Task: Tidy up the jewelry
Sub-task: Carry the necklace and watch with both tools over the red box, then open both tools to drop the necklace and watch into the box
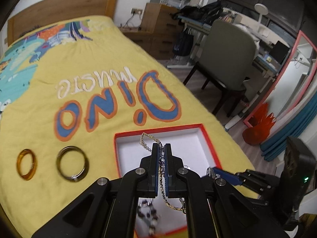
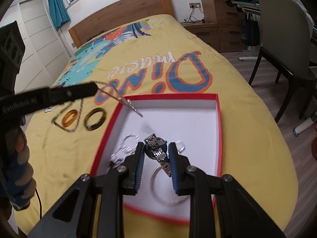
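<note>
My left gripper (image 1: 161,148) is shut on a gold chain (image 1: 147,140) and holds it above the red-rimmed white box (image 1: 206,138); the chain dangles from it in the right wrist view (image 2: 126,102). My right gripper (image 2: 156,148) is open over the box (image 2: 219,119), its fingers on either side of a silver watch (image 2: 156,148). Silver rings (image 2: 128,140) and a silver bangle (image 2: 168,196) lie in the box. An amber bangle (image 1: 26,164) and a dark olive bangle (image 1: 72,163) lie on the yellow bedspread left of the box.
The bed has a yellow "Dino music" spread (image 1: 89,69) and a wooden headboard (image 1: 59,6). A grey chair (image 1: 227,59), a desk and a pink-framed mirror (image 1: 293,75) stand to the right on a wood floor.
</note>
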Available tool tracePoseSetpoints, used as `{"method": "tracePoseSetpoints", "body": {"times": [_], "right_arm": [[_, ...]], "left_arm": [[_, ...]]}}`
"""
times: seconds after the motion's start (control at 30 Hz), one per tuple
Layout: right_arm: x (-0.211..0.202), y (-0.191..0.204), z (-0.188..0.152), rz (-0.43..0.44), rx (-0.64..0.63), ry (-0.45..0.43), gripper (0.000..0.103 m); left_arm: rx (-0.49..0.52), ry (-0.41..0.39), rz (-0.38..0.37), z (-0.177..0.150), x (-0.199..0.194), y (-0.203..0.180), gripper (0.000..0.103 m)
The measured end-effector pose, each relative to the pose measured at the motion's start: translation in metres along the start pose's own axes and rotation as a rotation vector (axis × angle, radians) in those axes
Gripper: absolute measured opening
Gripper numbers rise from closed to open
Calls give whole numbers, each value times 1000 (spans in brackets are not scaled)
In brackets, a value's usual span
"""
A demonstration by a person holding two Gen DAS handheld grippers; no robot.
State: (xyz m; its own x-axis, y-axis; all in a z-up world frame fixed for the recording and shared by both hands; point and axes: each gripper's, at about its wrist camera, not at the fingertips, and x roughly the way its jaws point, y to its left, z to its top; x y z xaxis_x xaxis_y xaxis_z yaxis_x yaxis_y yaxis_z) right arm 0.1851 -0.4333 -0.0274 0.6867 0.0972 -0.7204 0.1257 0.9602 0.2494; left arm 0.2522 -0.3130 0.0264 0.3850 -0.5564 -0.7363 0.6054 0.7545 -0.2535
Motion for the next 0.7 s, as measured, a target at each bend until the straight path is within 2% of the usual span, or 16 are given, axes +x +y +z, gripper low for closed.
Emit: {"method": "tracePoseSetpoints", "body": {"times": [0.33, 0.47, 0.7], "right_arm": [[75, -32, 36, -56, -13, 87, 23], [91, -34, 41, -81, -45, 119, 23], [98, -27, 39, -130, -110, 149, 24]], "left_arm": [[-32, 114, 55, -11, 81, 26, 4], [-38, 149, 65, -23, 95, 31, 4], [-33, 153, 78, -25, 98, 33, 5]]}}
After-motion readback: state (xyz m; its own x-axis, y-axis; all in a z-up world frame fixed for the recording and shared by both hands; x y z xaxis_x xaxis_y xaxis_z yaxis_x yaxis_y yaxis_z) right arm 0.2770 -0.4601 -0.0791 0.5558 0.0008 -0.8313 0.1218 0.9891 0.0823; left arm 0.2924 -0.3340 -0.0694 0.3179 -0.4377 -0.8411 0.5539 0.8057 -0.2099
